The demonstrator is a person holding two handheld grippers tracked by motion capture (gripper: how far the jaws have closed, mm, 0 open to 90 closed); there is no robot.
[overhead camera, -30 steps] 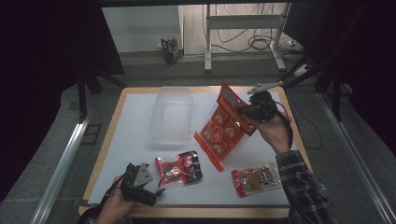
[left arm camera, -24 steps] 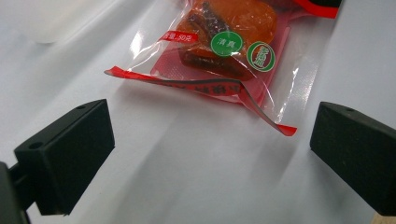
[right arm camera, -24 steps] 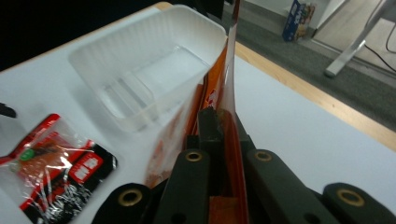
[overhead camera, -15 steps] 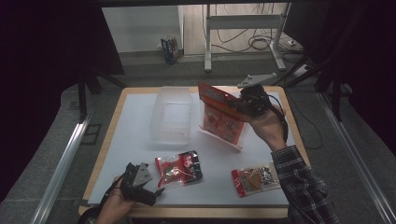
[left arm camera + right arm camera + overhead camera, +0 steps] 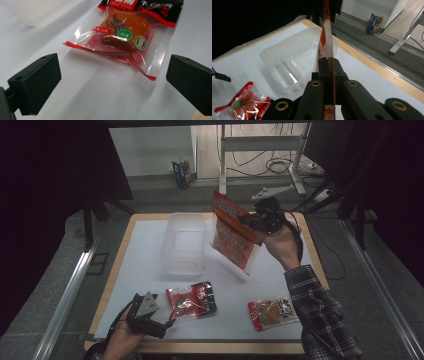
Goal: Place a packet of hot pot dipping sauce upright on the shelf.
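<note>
The right gripper (image 5: 248, 223) clamps one edge of the large red snack bag (image 5: 232, 232), held above the bench just beside the clear plastic tub (image 5: 185, 243). The left gripper (image 5: 112, 82) rests wide open near a small snack packet (image 5: 125, 35). Risk: the edge grip may let the bag swing and catch the tub rim.

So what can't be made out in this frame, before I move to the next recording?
- The large red bag in the right gripper: right gripper view shows it edge-on, so its print is unreadable.
- The clear tub: whether anything lies inside, high view, too small and glary.
- The small packet: top cut off by the left gripper view's edge.
- The left gripper: fingertips dark in high view.
</note>
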